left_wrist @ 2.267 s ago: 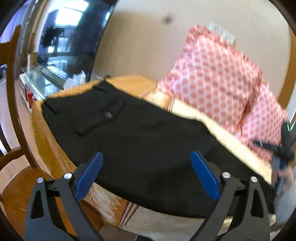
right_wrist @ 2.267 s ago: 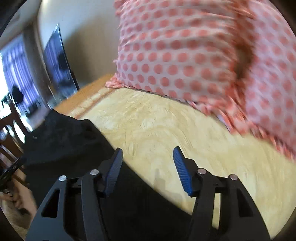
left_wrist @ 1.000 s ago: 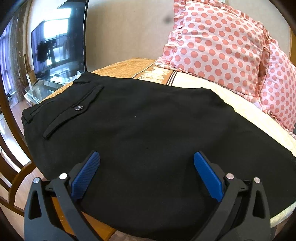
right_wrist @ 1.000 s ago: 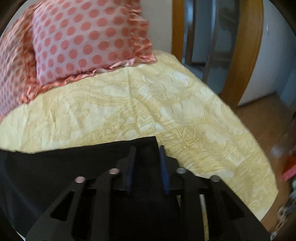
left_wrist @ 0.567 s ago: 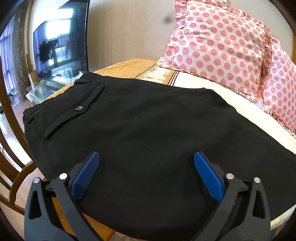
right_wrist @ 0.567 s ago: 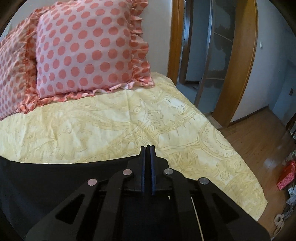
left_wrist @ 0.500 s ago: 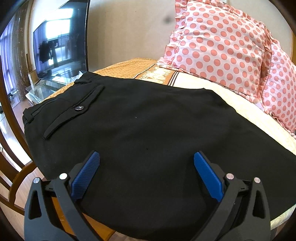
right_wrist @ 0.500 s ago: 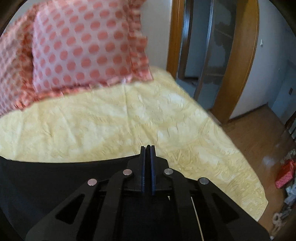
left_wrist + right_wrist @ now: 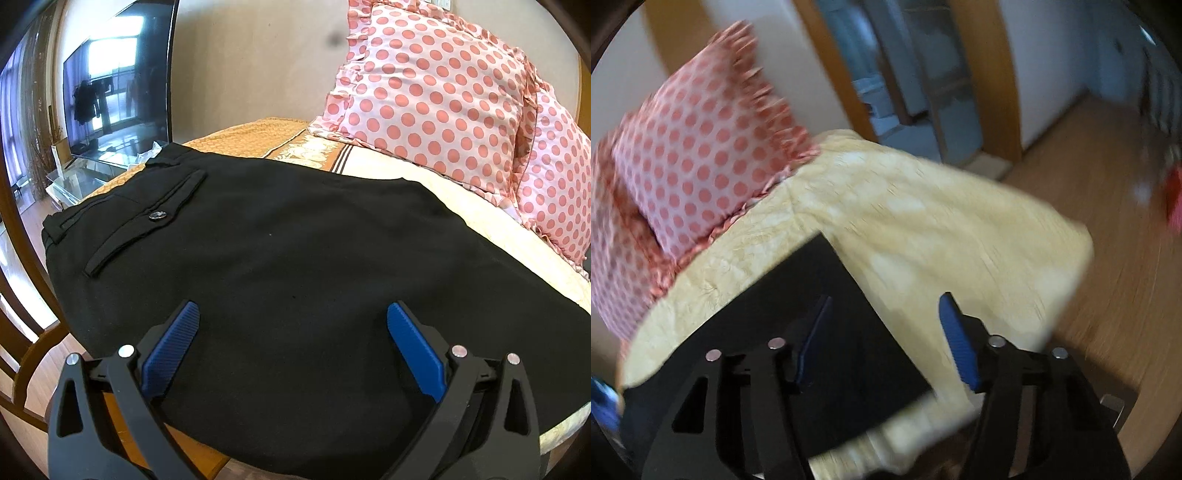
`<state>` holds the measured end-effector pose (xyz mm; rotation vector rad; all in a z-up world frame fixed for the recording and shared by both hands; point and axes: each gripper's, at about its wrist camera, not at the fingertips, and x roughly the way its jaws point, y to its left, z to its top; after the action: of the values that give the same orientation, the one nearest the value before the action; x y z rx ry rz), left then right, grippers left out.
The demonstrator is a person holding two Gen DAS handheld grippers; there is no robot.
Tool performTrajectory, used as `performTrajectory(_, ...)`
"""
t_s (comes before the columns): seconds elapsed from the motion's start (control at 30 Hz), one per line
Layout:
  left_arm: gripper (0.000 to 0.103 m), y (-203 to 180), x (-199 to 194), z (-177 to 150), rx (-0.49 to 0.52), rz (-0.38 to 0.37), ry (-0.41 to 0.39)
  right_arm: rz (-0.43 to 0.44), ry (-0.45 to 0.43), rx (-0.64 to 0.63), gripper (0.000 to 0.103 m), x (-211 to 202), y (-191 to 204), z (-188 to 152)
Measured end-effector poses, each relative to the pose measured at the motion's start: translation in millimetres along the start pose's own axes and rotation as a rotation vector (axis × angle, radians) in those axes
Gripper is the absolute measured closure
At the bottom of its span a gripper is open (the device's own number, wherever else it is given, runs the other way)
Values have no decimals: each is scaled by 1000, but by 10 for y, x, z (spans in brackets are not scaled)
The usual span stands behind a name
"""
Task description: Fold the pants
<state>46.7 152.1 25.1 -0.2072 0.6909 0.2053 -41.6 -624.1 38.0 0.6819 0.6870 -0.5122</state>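
Black pants (image 9: pixel 295 258) lie flat across the bed, waistband and buttoned back pocket (image 9: pixel 155 216) at the left. My left gripper (image 9: pixel 291 343) is open and empty, hovering over the near edge of the seat area. In the right wrist view the leg end of the pants (image 9: pixel 812 314) lies on the yellow bedspread (image 9: pixel 960 229). My right gripper (image 9: pixel 882 332) is open and empty just above the leg's hem corner. That view is motion-blurred.
Two pink polka-dot pillows (image 9: pixel 436 99) stand at the head of the bed, also in the right wrist view (image 9: pixel 694 155). A television (image 9: pixel 118 88) and a wooden chair (image 9: pixel 22 332) are at the left. A doorway (image 9: pixel 923 74) and wooden floor (image 9: pixel 1108 221) lie beyond the bed's right edge.
My right gripper was shut on the pants' leg end half a second ago; it has opened, let go and swung upward and right. The left gripper has not moved.
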Motion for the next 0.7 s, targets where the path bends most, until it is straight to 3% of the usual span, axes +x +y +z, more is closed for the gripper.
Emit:
performTrajectory(0.17, 2, 19, -7, -5, -7, -12, 3, 55, 30, -5, 53, -49, 18, -268)
performTrajectory(0.37, 2, 6, -9, -7, -9, 1, 3, 338, 150, 38, 66, 12, 270, -618)
performTrajectory(0.5, 2, 23, -19, 1, -19, -10, 7, 294, 78, 41, 72, 72, 315, -594)
performTrajectory(0.6, 2, 51, -38, 8, -30, -36, 6, 249, 25, 55, 95, 154, 266, -566)
performTrajectory(0.7, 2, 69, -46, 15, -41, -49, 9, 229, -35, -27, 98, 76, 500, -555)
